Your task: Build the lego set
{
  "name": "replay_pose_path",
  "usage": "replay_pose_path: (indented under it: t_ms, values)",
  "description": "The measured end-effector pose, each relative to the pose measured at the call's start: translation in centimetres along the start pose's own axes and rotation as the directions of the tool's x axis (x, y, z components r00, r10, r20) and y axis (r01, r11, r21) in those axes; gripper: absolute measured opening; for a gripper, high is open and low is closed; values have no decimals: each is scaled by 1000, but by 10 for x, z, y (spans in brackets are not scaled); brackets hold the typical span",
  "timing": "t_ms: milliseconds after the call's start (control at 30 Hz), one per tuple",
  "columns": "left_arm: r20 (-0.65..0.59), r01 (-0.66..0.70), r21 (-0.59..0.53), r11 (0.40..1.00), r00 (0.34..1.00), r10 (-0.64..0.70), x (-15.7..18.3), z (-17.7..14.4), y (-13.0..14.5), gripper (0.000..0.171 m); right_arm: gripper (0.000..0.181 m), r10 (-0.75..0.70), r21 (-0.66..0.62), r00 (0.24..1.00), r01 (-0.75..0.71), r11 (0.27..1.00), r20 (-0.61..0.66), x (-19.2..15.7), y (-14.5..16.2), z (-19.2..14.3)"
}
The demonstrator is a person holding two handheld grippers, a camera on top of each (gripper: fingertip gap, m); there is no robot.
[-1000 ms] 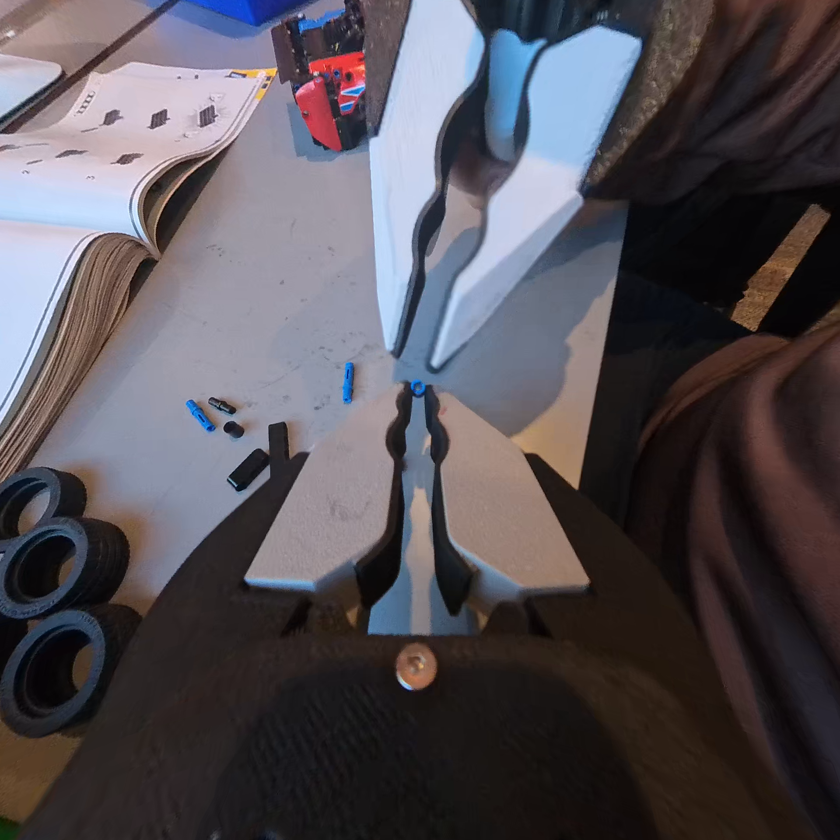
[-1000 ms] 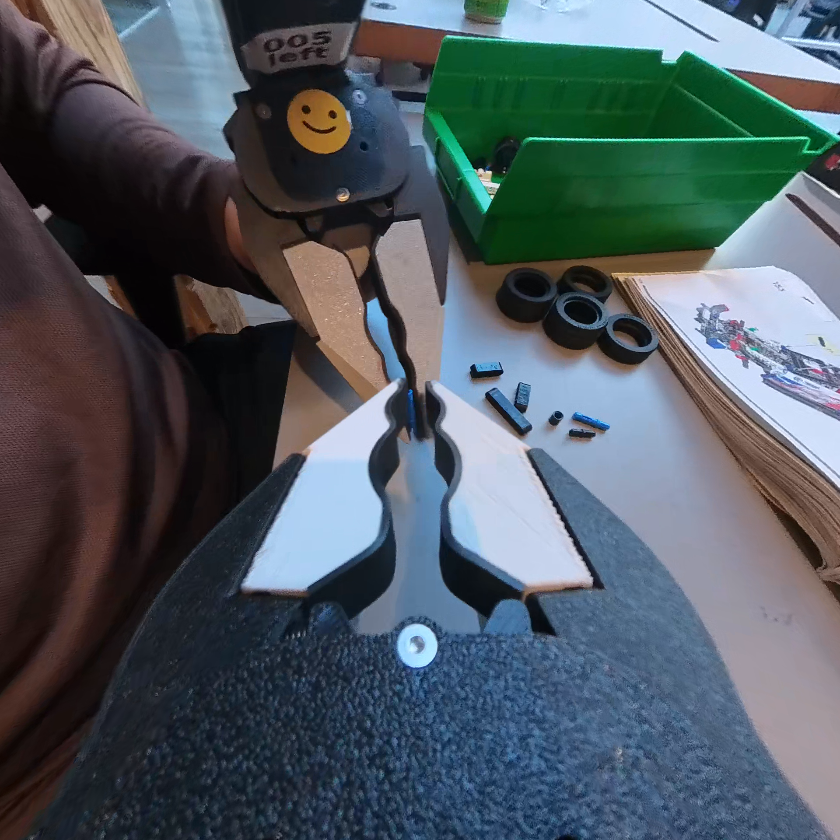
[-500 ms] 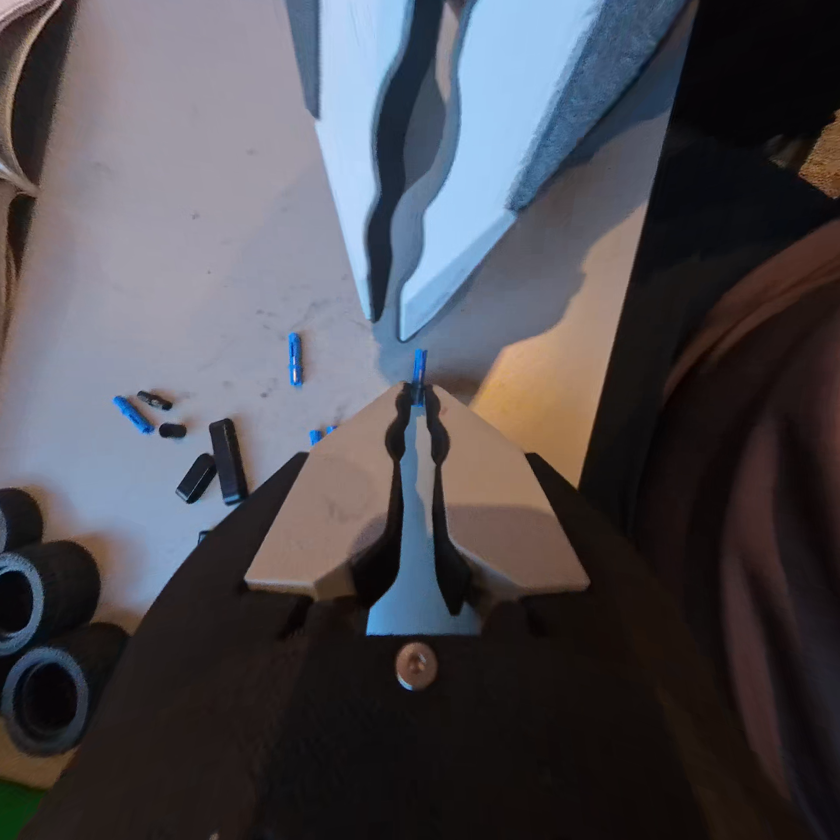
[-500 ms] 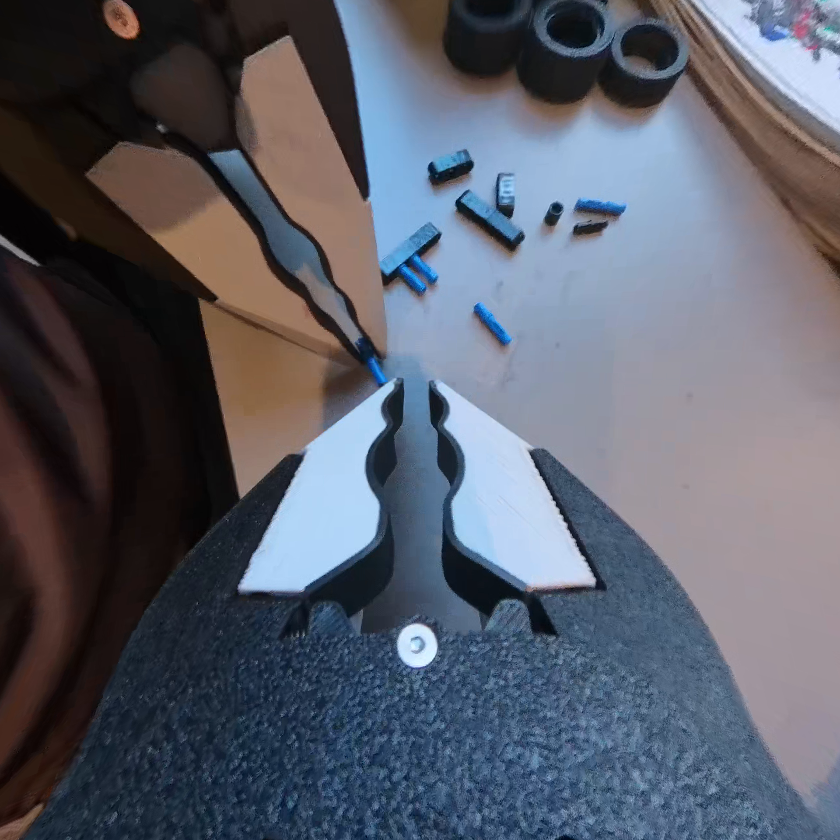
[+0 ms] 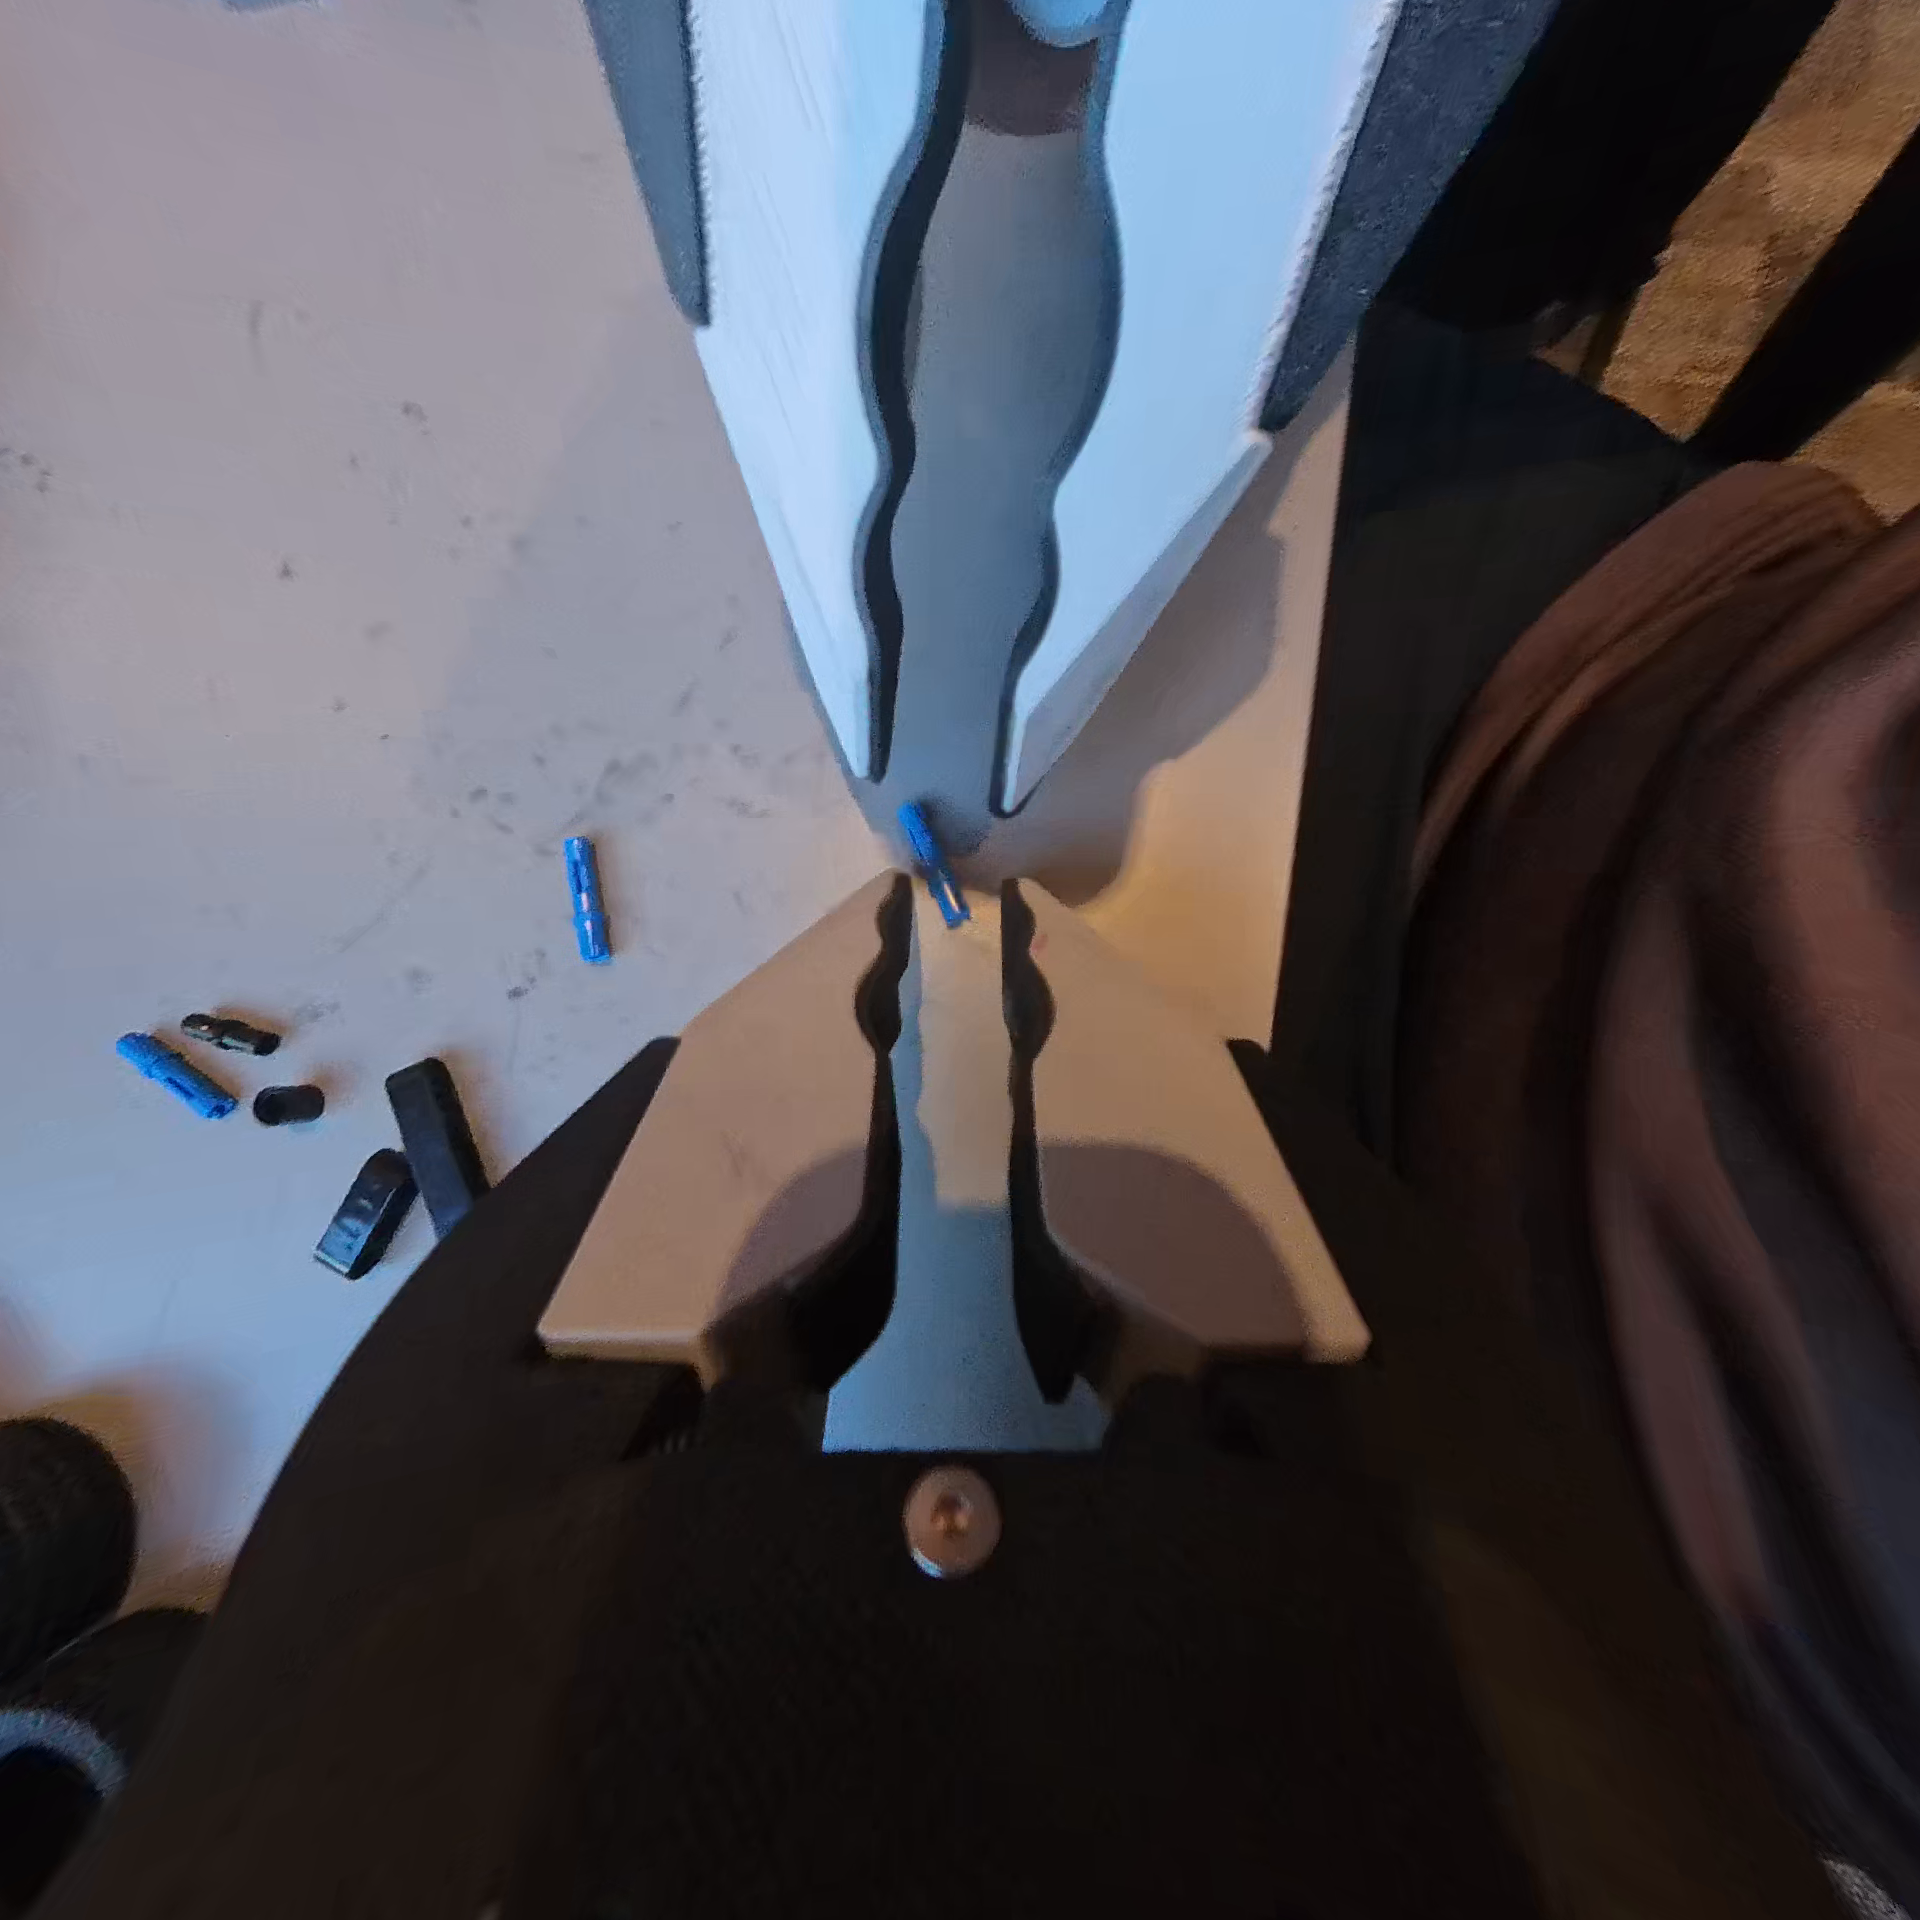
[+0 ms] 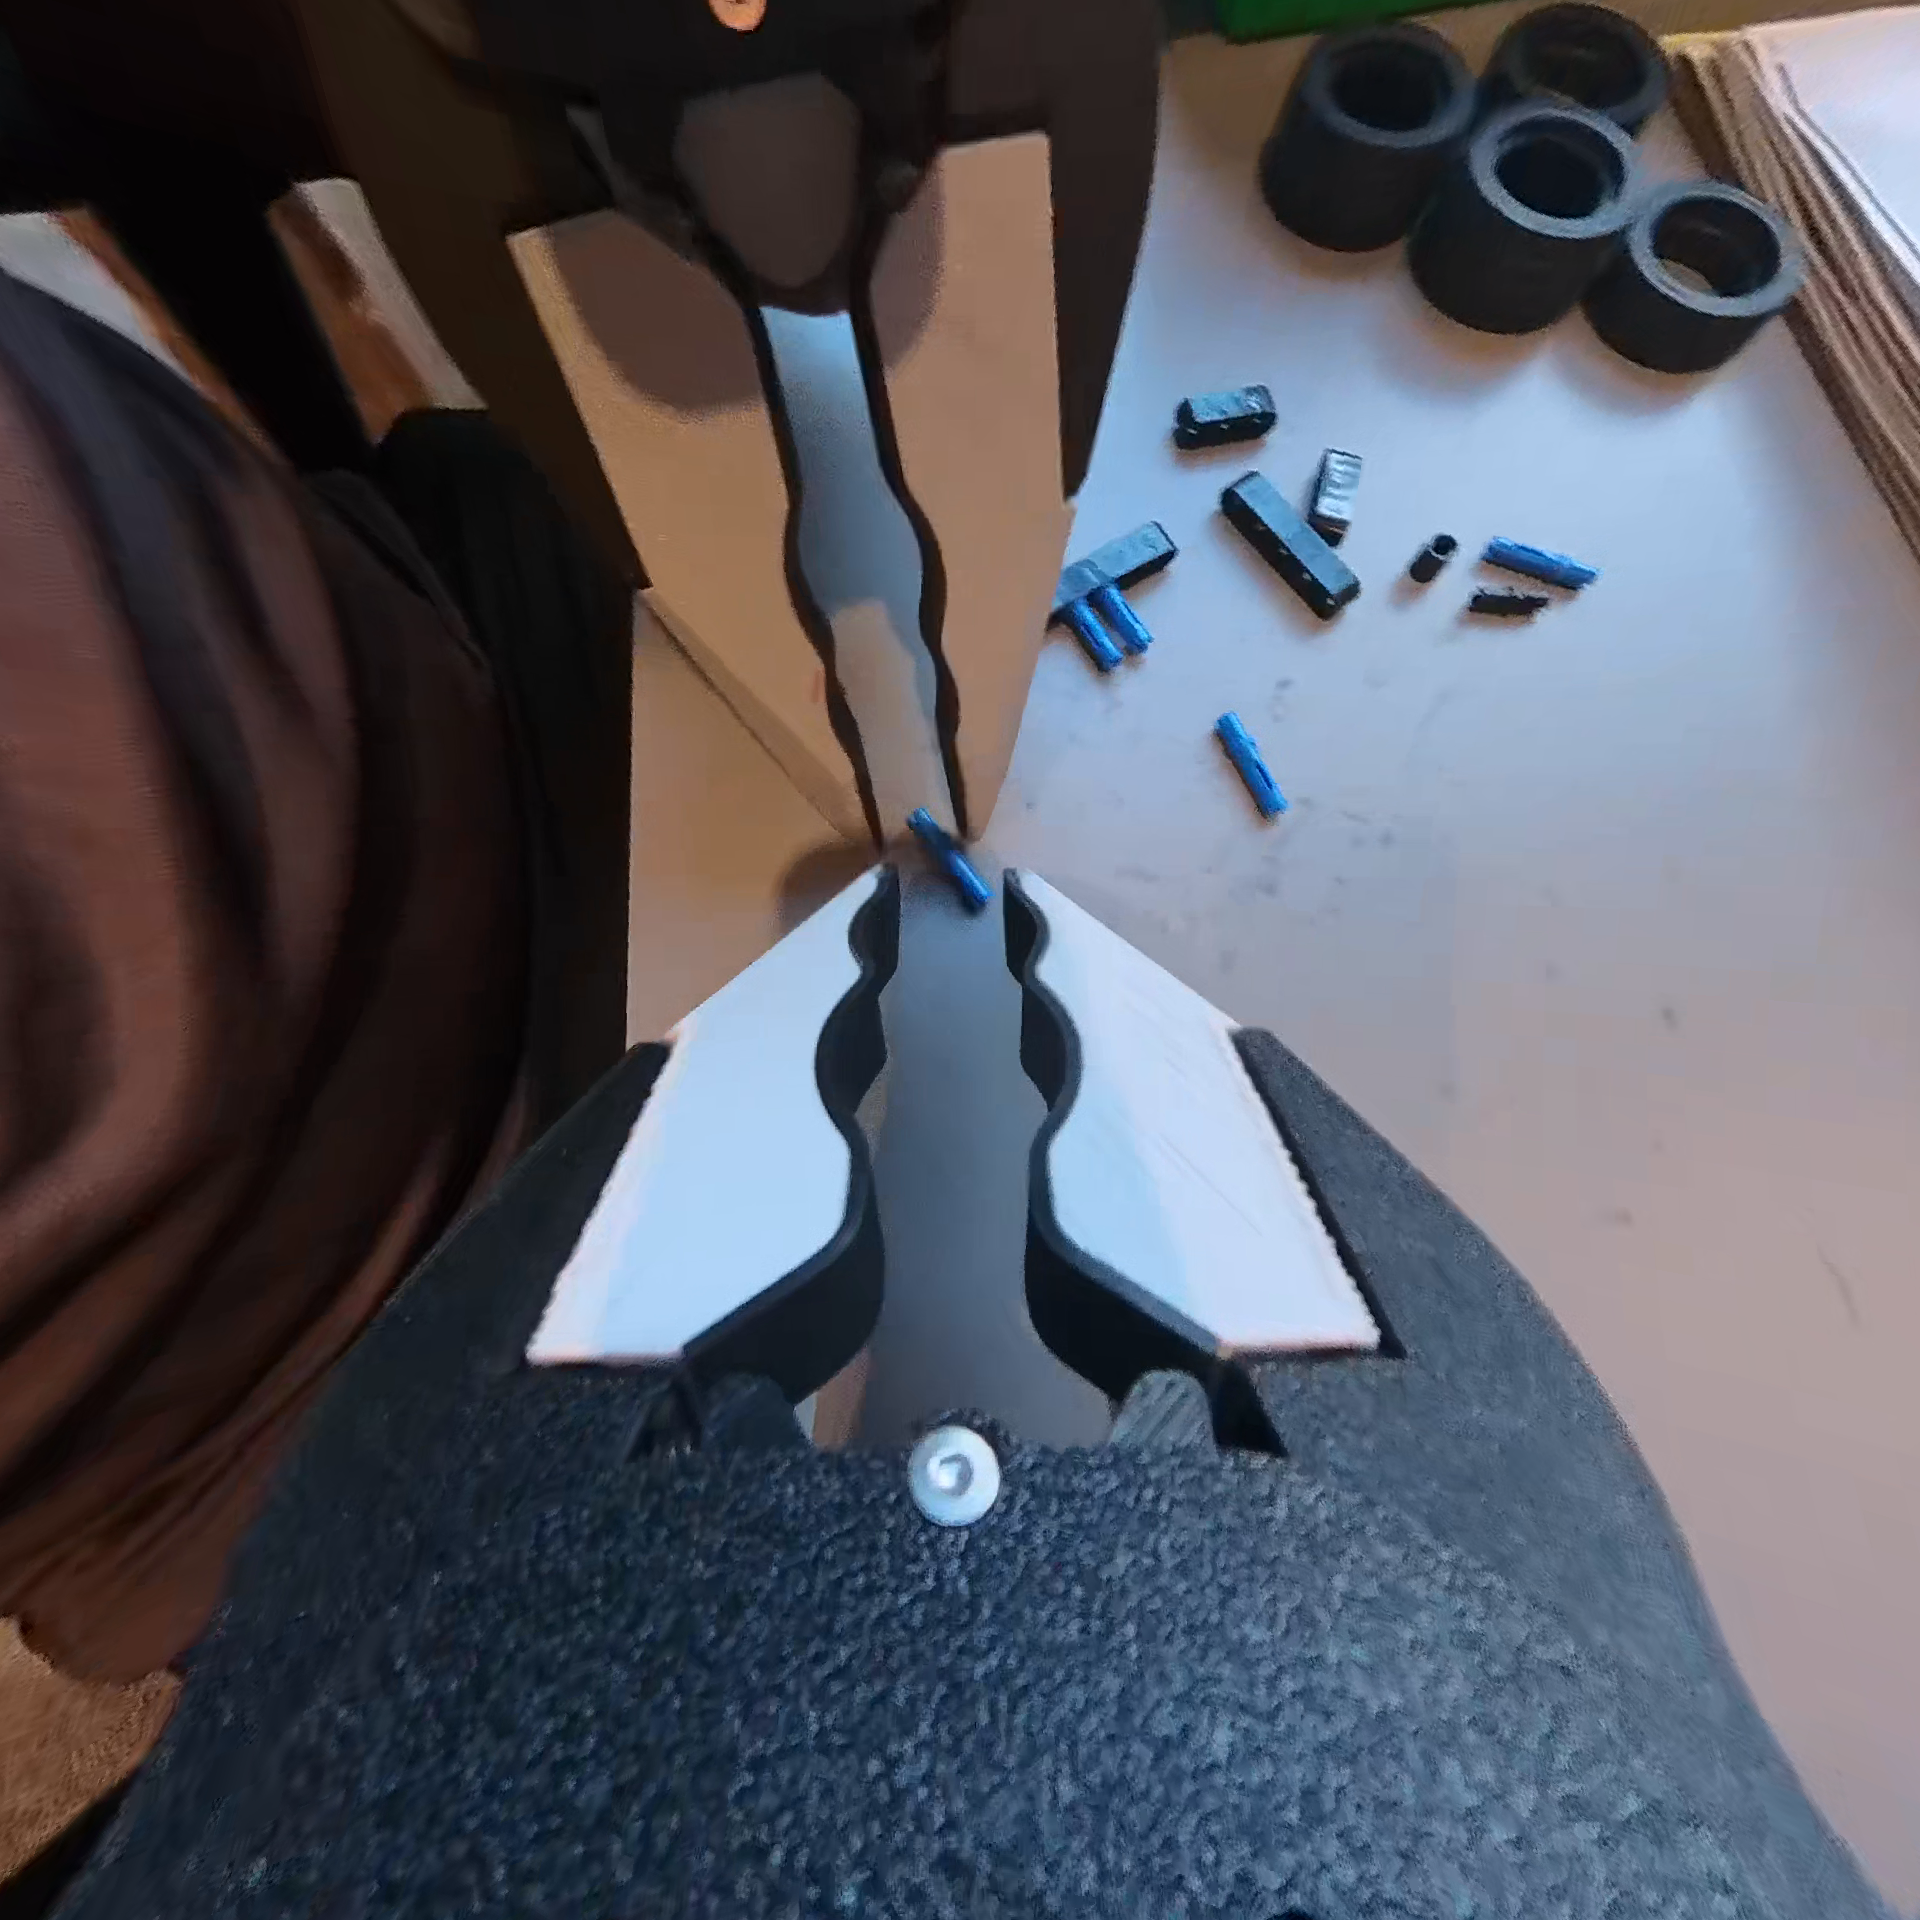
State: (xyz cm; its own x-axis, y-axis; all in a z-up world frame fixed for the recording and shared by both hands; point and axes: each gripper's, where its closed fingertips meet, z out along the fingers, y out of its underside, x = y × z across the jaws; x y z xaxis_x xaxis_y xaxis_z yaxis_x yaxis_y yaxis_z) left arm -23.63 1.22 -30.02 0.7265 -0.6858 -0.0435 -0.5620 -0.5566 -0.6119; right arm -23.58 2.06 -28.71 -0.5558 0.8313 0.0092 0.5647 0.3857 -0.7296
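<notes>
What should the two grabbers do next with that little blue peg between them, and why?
Probably close the left gripper on the little blue peg to pick it up. The peg seems to lie loose on the table, slanted between both sets of tips. The left gripper and the right gripper are both open, so neither holds it.

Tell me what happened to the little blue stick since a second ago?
The left gripper was pinching the blue pin half a second ago. Now its jaws stand apart and the pin lies loose on the table between the tips of both grippers. The right gripper has opened wider too. The other loose blue pin, the black pieces and the tyres lie as before.
</notes>
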Motion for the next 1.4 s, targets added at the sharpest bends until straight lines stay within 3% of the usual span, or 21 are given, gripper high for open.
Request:
replay_pose_path:
  t_ms: [167, 300, 567, 733, 967, 1200, 1400]
  values:
    - [-69, -19, 29, 999, 997, 21, 6, 0, 1, 3, 15, -99, -66, 988, 107, 992, 115, -4, 8, 11]
    - [-51, -47, 49, 998, 997, 50, 2, -1, 2, 3, 6, -71, -29, 986, 76, 997, 148, -5, 6, 14]
    - [-59, -30, 73, 997, 998, 34, -1, 0, 0, 2, 5, 6, 17, 992, -8, 1000, 123, -5, -1, 11]
    - [102, -153, 106, 982, 985, 143, -9, -5, -7, 2, 6, 62, 74, 991, -71, 995, 116, 0, -7, 3]
    - [333, -331, 244, 911, 911, 242, -10, -34, -31, 2, 4, 268, 271, 922, -344, 899, 280, -4, -39, -28]
    - [476, -400, 223, 889, 840, 259, -17, -44, -39, 2, 3, 250, 350, 949, -305, 886, 193, 4, -48, -35]
    - [499, -396, 215, 893, 830, 248, -19, -45, -39, 2, 16, 310, 365, 920, -382, 849, 240, 7, -48, -37]
